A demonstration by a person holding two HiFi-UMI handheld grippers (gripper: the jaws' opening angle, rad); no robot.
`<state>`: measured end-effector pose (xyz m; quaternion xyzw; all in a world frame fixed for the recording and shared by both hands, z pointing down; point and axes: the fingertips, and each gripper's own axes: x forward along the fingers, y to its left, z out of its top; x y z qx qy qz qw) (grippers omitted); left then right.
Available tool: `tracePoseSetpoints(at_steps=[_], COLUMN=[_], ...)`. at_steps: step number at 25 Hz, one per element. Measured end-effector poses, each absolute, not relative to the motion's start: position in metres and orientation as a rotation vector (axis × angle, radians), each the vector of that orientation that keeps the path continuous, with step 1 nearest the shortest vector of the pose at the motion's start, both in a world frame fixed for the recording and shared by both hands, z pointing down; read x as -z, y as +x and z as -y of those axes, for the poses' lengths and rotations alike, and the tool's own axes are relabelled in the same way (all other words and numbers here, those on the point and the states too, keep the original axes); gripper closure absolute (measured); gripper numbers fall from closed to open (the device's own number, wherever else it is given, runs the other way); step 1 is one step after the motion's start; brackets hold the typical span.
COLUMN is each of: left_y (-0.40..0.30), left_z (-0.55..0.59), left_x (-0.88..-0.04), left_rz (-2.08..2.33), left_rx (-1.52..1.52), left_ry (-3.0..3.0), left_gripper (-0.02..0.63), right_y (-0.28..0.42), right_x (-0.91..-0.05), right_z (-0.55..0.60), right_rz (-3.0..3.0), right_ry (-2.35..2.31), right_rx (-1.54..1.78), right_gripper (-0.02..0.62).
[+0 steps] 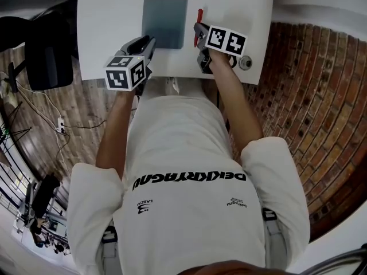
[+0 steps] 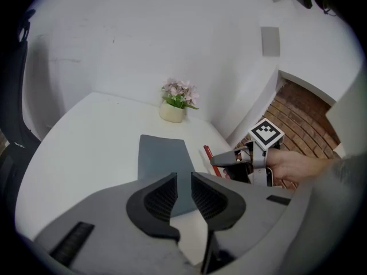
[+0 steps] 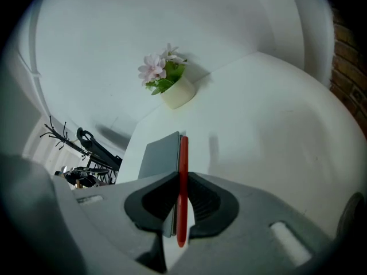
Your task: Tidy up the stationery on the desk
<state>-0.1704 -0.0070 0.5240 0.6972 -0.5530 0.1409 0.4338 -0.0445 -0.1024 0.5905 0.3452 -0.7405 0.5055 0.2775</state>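
A red pen point(image 3: 183, 171) stands pinched between the pads of my right gripper point(image 3: 182, 202), pointing forward over the desk. In the head view the same pen point(image 1: 199, 17) pokes out past the right gripper point(image 1: 198, 33), just right of a grey notebook point(image 1: 164, 20) lying flat on the white desk point(image 1: 114, 16). My left gripper point(image 1: 150, 43) hovers at the notebook's near left corner. Its jaws stand a narrow gap apart with nothing between them, and the notebook point(image 2: 161, 159) shows through that gap in the left gripper point(image 2: 183, 179) view.
A small pot of pink flowers point(image 2: 174, 110) sits at the desk's far edge by the white wall. A small round grey object point(image 1: 245, 63) lies at the desk's near right corner. A black office chair point(image 1: 49, 50) stands left of the desk, and brick flooring point(image 1: 309, 96) lies to the right.
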Motion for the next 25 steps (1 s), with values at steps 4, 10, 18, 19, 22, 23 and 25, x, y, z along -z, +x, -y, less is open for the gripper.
tracePoseSetpoints(at_steps=[4,10,18,19,22,23,25], left_y=[-0.163,-0.154,-0.146,-0.146,-0.147,-0.147,-0.149], left_z=[0.007,0.007,0.006,0.005,0.002,0.001,-0.001], left_x=[-0.516,-0.503,-0.472,-0.468,-0.458,-0.456,-0.451], left_rz=[1.374,1.399,1.527,1.54,1.567,1.577,1.597], left_rx=[-0.337,-0.358,-0.306,-0.295,-0.263,-0.251,-0.227], left_ry=[1.752,1.809,1.94,1.954,2.0,2.017,2.062], left_gripper=[0.532,0.543,0.607,0.607,0.607,0.607,0.607], right_y=[-0.051,-0.062,-0.061,-0.062,-0.065,-0.066,-0.069], right_x=[-0.596,-0.606,-0.618,-0.62,-0.623,-0.623,-0.624], right_z=[0.108,0.117,0.115,0.115,0.114,0.114,0.113], right_rz=[1.952,1.92,1.884,1.882,1.873,1.871,1.867], right_ry=[0.945,0.946,0.934,0.933,0.935,0.933,0.925], right_rx=[-1.425,-1.435,-1.412,-1.404,-1.395,-1.393,-1.386], right_gripper=[0.546,0.546,0.546,0.546,0.546,0.546,0.546])
